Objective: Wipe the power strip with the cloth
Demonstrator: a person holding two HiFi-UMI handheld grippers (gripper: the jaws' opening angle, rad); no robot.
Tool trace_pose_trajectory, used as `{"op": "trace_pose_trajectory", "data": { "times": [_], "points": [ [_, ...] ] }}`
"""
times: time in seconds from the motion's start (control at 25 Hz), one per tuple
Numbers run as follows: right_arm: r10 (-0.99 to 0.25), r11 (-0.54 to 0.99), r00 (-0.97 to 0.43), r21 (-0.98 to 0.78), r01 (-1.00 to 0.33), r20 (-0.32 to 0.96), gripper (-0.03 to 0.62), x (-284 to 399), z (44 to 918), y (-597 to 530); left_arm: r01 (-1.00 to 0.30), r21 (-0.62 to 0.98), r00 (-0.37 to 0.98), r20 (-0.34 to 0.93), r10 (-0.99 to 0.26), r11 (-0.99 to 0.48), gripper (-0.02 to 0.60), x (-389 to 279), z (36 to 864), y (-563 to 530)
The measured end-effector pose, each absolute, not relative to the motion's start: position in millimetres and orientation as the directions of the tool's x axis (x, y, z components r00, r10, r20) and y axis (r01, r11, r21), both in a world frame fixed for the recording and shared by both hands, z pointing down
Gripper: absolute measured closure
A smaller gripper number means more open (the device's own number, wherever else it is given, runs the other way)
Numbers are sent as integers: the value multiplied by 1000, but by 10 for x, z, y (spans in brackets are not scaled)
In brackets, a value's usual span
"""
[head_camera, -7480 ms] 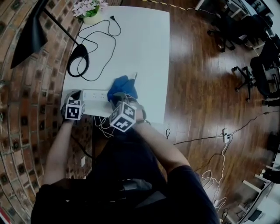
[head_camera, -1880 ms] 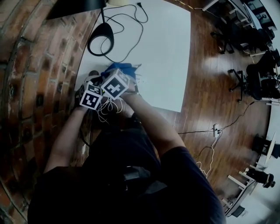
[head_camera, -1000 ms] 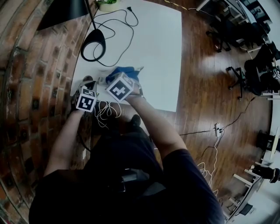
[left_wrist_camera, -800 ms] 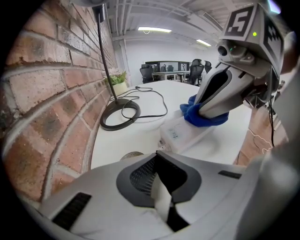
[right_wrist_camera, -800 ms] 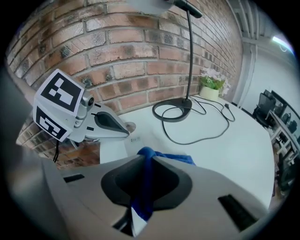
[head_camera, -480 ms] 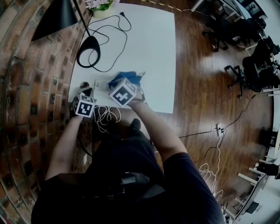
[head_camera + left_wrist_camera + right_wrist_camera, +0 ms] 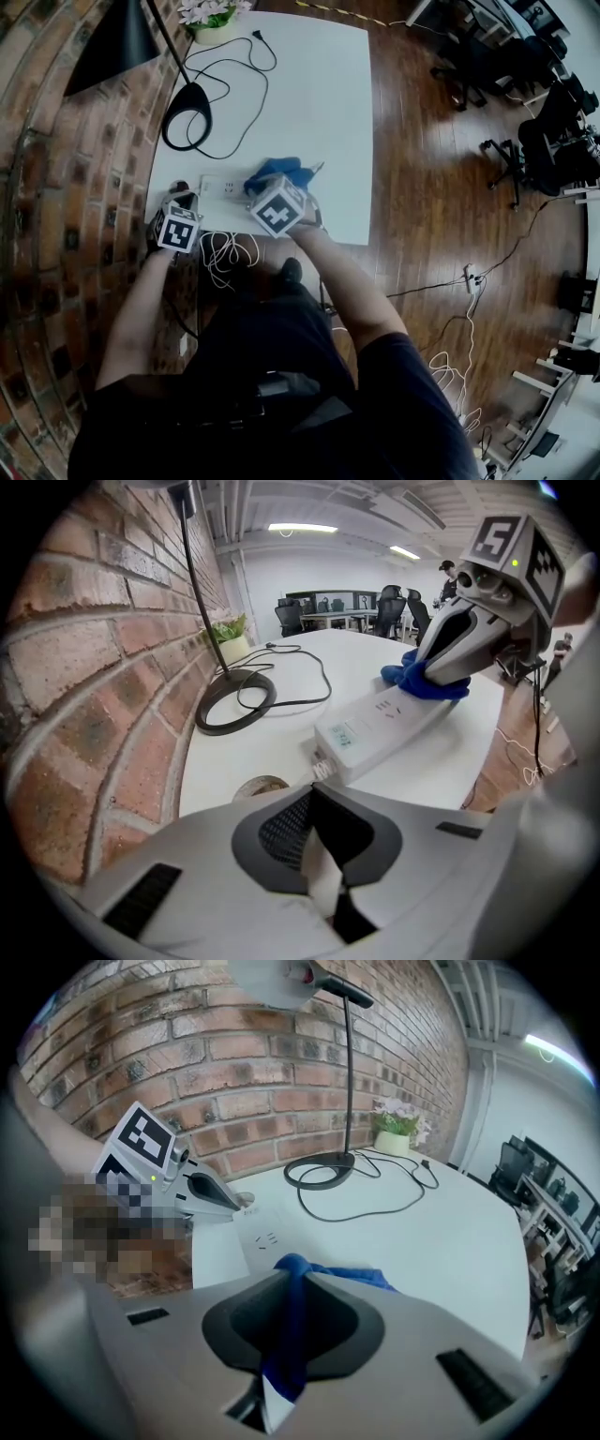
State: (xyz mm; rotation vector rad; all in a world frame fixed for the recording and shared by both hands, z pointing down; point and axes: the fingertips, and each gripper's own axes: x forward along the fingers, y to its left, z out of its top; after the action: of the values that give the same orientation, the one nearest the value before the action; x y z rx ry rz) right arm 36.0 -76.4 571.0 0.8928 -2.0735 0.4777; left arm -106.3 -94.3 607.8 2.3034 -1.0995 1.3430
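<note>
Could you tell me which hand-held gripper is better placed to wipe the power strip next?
The right hand-held gripper, since it clamps the cloth, which lies on the power strip. The left hand-held gripper is shut, without cloth.

The person wore a dark short-sleeved shirt (image 7: 398, 403) and dark trousers (image 7: 258, 328). The left gripper (image 7: 316, 803) and right gripper (image 7: 289, 1283) were pale grey, dark inside the jaws, each carrying a black-and-white marker cube (image 7: 278, 206).

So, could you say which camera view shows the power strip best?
The left gripper view: the power strip lies nearly whole, its label and sockets clear, the cloth on its far end. The head view shows it small, half under the cloth. The right gripper view shows only one socket end beyond the cloth.
</note>
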Motion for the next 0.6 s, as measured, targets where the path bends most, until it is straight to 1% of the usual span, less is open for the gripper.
{"op": "trace_pose_trajectory", "data": {
  "times": [0.36,0.6],
  "points": [
    [-444,664,-388,5,-748,808,551,562,5712,-710,-696,-129,307,836,-455,-706,572,-1058,6072,-916],
    [-448,654,-355,29,-756,821,551,668,5692,-715,-690,-130,318,829,-460,-712,572,-1057,6061,-943]
  ]
}}
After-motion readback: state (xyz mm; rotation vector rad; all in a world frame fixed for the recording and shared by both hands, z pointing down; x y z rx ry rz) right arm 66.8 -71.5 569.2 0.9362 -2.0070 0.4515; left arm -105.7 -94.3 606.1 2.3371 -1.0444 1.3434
